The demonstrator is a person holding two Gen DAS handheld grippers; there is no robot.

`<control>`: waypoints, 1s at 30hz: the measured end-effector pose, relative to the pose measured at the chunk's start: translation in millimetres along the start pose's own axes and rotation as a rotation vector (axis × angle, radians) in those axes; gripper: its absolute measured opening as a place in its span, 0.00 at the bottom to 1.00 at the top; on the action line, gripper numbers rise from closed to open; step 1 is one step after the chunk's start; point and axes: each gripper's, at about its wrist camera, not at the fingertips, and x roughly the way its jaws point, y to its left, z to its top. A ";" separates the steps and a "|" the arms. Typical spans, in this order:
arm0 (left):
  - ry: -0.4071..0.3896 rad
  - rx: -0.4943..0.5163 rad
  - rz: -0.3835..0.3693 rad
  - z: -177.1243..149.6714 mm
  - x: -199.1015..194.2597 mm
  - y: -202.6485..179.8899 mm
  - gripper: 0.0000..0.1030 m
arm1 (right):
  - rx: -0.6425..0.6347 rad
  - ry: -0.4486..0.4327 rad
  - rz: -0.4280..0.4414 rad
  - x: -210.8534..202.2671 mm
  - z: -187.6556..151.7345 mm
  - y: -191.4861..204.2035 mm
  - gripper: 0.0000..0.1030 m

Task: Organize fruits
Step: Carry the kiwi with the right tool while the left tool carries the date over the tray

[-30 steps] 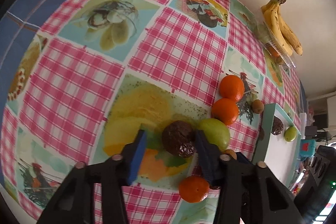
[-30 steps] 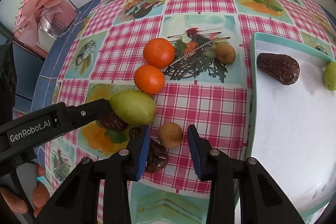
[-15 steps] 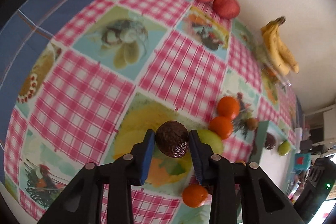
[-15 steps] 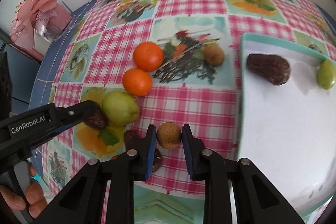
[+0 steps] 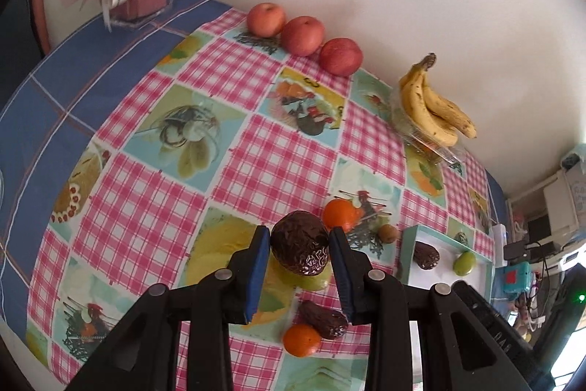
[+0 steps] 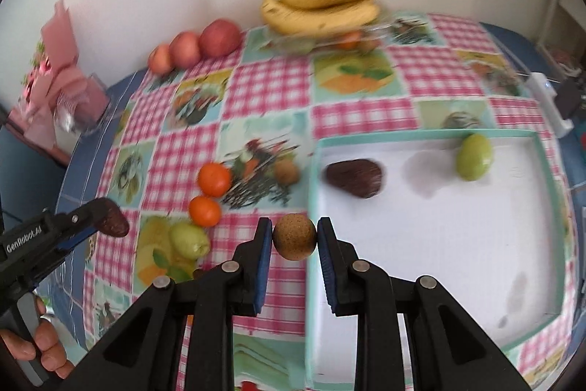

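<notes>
Checkered tablecloth (image 6: 263,87) under both my hands; white tray (image 6: 439,244) lies right-forward, nearer my right gripper (image 6: 295,240), clamped on a small brown round fruit (image 6: 295,236) beside its rim; left gripper (image 5: 298,253), clamped on a dark wrinkled fruit (image 5: 299,242), farther off.

The checked tablecloth (image 5: 154,222) looks like smooth, slightly glossy printed oilcloth. The dark fruit (image 5: 299,247) between the left gripper's (image 5: 299,259) matt blue pads has a wrinkled, shiny skin. The round brown fruit (image 6: 295,236) in the right gripper (image 6: 295,244) is matt and finely speckled. Both grippers have matt black plastic arms with small metal pins. The tray (image 6: 432,133) has a smooth white floor. The oranges (image 6: 215,179) are glossy.
</notes>
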 end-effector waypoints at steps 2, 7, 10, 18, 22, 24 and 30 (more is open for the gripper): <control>-0.002 0.015 -0.002 -1.8 -0.4 -5.8 0.34 | 0.025 -0.017 -0.015 -8.1 2.3 -12.0 0.25; 0.002 0.065 -0.007 -7.0 2.2 -28.3 0.34 | 0.089 -0.041 -0.054 -19.6 5.6 -45.6 0.25; 0.018 0.104 -0.008 -11.9 9.2 -44.9 0.34 | 0.130 -0.044 -0.093 -22.6 6.7 -67.8 0.25; 0.092 0.223 -0.050 -37.6 34.4 -101.7 0.34 | 0.250 -0.024 -0.174 -26.2 3.9 -139.3 0.25; 0.160 0.291 -0.108 -56.4 48.1 -132.8 0.34 | 0.307 -0.034 -0.204 -32.1 0.0 -169.1 0.25; 0.190 0.339 -0.107 -68.5 56.2 -150.4 0.34 | 0.342 -0.038 -0.216 -36.4 -3.6 -184.6 0.25; 0.251 0.465 -0.104 -98.0 73.6 -190.6 0.34 | 0.401 -0.045 -0.244 -46.0 -11.2 -214.3 0.25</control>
